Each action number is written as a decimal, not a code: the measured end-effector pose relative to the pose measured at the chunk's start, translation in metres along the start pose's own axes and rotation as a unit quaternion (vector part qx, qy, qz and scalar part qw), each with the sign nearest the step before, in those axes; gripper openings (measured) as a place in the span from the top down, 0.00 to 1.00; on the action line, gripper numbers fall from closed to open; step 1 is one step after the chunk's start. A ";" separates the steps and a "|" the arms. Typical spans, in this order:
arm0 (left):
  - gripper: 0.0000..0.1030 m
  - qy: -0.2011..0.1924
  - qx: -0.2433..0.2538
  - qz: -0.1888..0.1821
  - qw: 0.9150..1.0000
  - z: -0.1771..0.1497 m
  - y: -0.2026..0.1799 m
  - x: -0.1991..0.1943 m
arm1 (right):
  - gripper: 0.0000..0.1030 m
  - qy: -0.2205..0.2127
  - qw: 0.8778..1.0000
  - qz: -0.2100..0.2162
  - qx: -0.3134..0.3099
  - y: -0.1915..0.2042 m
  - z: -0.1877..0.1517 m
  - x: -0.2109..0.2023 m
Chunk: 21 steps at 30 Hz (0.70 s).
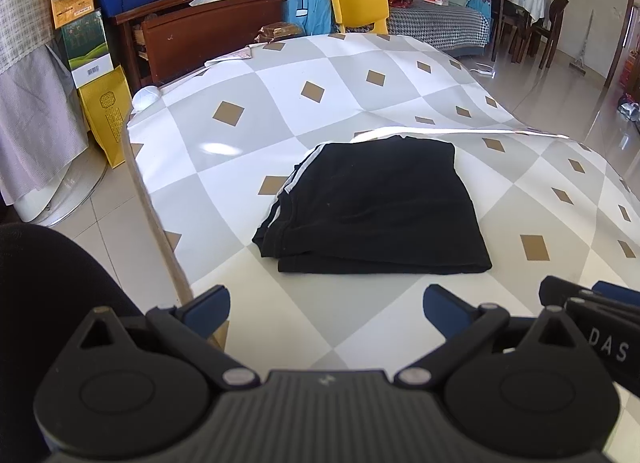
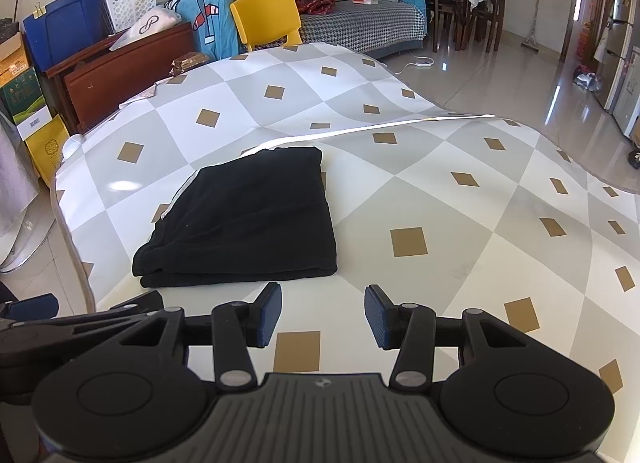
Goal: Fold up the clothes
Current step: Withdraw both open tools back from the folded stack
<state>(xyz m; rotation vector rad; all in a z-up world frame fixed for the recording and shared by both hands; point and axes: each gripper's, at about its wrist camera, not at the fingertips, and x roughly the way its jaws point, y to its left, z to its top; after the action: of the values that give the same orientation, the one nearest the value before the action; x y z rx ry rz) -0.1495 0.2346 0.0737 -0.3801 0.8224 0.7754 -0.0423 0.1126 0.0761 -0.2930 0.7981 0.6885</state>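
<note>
**A:** Both grippers hang just short of the near edge of the folded black garment [image 1: 372, 207], and nothing is in either one. The left gripper [image 1: 326, 305] has its blue-padded fingers [image 1: 212, 303] spread wide, bare cloth-covered surface [image 1: 240, 143] showing between them.

**B:** And the right gripper [image 2: 322, 313]? Its fingers [image 2: 270, 313] stand about half apart, also empty, tilted down at the surface. The garment lies ahead and to its left.

**A:** Right. The garment is a tidy rectangle, flat on the diamond-patterned cover, with a white stripe running along its left side. In the left wrist view it sits almost dead centre ahead of the fingers.

**B:** Just behind it a raised crease crosses the cover. Beyond the far end stands a yellow chair [image 2: 266, 19], with a sofa [image 2: 360, 27] heaped with clothes further back.

**A:** Neither pad touches the fabric; there is a clear strip of cover between.
</note>
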 end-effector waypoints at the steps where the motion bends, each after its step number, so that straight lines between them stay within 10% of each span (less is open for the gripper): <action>1: 0.00 0.000 0.001 0.000 1.000 0.000 -0.001 -0.001 | 0.56 -0.001 1.000 -0.001 0.000 -0.001 0.000 -0.001; 21: 0.00 0.008 0.034 -0.012 0.999 -0.008 -0.026 -0.006 | 0.56 0.006 1.000 -0.011 0.021 -0.028 -0.014 -0.006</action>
<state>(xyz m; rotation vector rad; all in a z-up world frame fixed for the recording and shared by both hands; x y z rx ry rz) -0.1369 0.2095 0.0737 -0.3346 0.8561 0.7214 -0.0344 0.0823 0.0708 -0.2667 0.8182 0.6484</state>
